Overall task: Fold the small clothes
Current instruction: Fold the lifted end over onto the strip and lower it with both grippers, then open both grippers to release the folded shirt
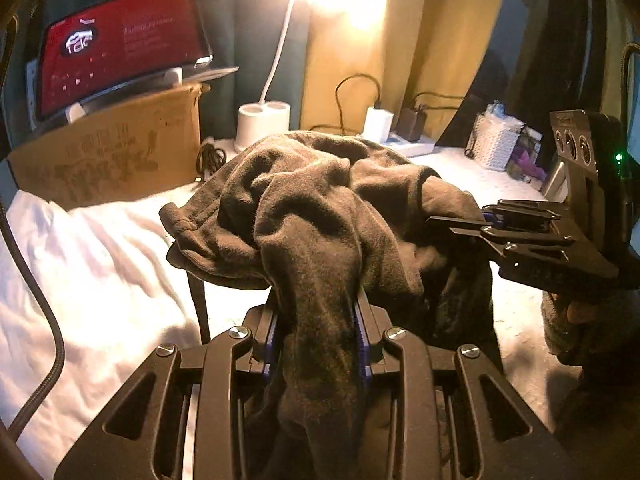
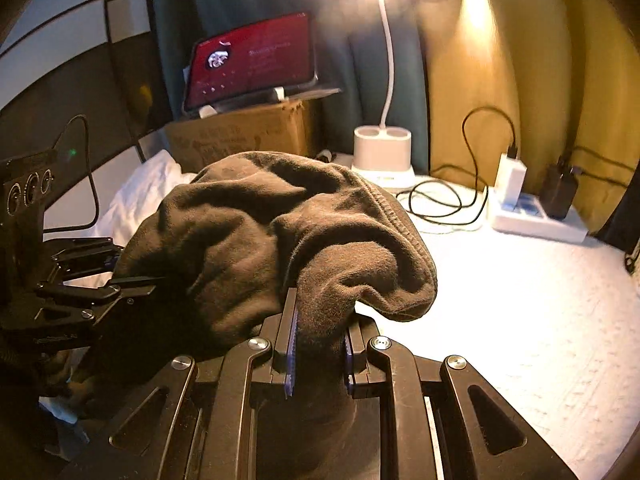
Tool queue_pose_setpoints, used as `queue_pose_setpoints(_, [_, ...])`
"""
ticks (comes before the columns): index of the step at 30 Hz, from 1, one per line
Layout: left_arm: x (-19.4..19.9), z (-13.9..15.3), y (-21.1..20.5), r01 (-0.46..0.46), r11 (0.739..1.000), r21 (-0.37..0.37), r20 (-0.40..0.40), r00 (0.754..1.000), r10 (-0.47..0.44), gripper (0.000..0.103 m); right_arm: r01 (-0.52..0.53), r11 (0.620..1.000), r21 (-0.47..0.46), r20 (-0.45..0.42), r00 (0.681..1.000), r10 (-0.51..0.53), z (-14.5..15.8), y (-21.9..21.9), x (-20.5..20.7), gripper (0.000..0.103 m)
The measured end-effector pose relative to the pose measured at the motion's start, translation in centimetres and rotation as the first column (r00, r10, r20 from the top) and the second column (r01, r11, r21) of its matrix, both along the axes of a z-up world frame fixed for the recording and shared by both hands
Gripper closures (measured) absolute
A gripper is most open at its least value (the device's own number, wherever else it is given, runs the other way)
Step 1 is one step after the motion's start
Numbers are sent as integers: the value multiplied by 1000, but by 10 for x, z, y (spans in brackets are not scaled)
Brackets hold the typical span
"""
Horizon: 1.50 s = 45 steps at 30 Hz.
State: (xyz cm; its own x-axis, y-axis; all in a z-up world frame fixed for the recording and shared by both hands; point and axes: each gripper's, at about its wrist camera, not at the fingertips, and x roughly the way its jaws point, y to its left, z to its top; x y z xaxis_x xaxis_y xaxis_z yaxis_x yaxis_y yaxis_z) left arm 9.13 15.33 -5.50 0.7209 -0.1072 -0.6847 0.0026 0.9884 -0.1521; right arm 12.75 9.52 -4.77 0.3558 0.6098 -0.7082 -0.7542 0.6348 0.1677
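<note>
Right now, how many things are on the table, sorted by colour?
Dark brown: 1, the garment in both grippers.
White: 4, lamp, charger plug, power strip, woven basket.
Black: 1, adapter.
Brown: 1, cardboard box.
Total: 7

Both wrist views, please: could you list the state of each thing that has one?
Dark brown cotton garment: bunched, unfolded, held by both grippers.
Left gripper: shut on garment.
Right gripper: shut on garment.
White gooseneck desk lamp: lit.
Red-screened tablet: on, propped on cardboard box.
</note>
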Motion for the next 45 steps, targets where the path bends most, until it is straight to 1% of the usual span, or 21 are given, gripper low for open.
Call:
queue_pose_setpoints(4, [13, -12, 8, -10, 1000, -19, -53, 999, 9, 74, 0, 1000, -5, -53, 999, 0, -18, 3, 16, 85])
queue_pose_setpoints(9, [31, -30, 21, -41, 997, -68, -131, 991, 32, 72, -5, 999, -37, -129, 992, 0, -45, 9, 34, 85])
queue_pose_setpoints(11, [37, -35, 26, -52, 994, -91, -162, 986, 37, 72, 1, 1000, -24, -174, 985, -5, -52, 9, 42, 85])
queue_pose_setpoints(14, [43, -36, 32, -61, 992, -114, -188, 981, 39, 71, 5, 1000, -16, -229, 973, -9, -61, 8, 52, 76])
queue_pose_setpoints(15, [44, -35, 34, -64, 991, -120, -193, 980, 40, 70, 3, 1000, -8, -249, 968, -5, -63, 7, 55, 69])
queue_pose_setpoints(16, [46, -34, 37, -72, 989, -127, -197, 979, 46, 69, -3, 1000, 7, -287, 958, 5, -66, 6, 60, 56])
queue_pose_setpoints(17, [47, -33, 39, -79, 988, -130, -198, 979, 52, 68, -3, 1000, 16, -310, 951, 8, -68, 5, 63, 48])
queue_pose_setpoints(18, [48, -31, 41, -84, 987, -134, -198, 979, 56, 68, 4, 1000, 30, -331, 944, 6, -69, 4, 66, 37])
queue_pose_setpoints(22, [54, -27, 47, -94, 988, -124, -183, 981, 70, 67, 40, 994, 102, -391, 921, 3, -67, -2, 82, 36])
queue_pose_setpoints(24, [57, -26, 49, -92, 989, -120, -177, 982, 70, 67, 47, 990, 130, -405, 914, 9, -63, -1, 91, 36])
queue_pose_setpoints(27, [64, -23, 51, -89, 992, -95, -163, 984, 72, 67, 52, 986, 158, -381, 924, 13, -55, 1, 101, 36])
queue_pose_setpoints(30, [72, -23, 53, -82, 995, -60, -158, 985, 72, 67, 48, 984, 171, -338, 941, 12, -47, 5, 111, 36])
queue_pose_setpoints(32, [78, -28, 55, -81, 996, -30, -173, 982, 75, 67, 54, 990, 129, -290, 957, -14, -48, 9, 115, 37])
queue_pose_setpoints(36, [82, -40, 59, -70, 997, -15, -192, 979, 66, 65, 72, 997, 20, -187, 980, -67, -55, 8, 117, 37])
queue_pose_setpoints(40, [82, -44, 63, -73, 997, -17, -193, 979, 69, 64, 136, 988, -77, -90, 986, -143, -61, -3, 122, 37])
queue_pose_setpoints(42, [82, -45, 61, -72, 997, 0, -195, 978, 71, 63, 175, 977, -120, -42, 983, -181, -65, -8, 127, 37])
queue_pose_setpoints(45, [81, -44, 57, -69, 997, 38, -191, 979, 75, 63, 191, 973, -132, -41, 979, -197, -67, -15, 131, 37])
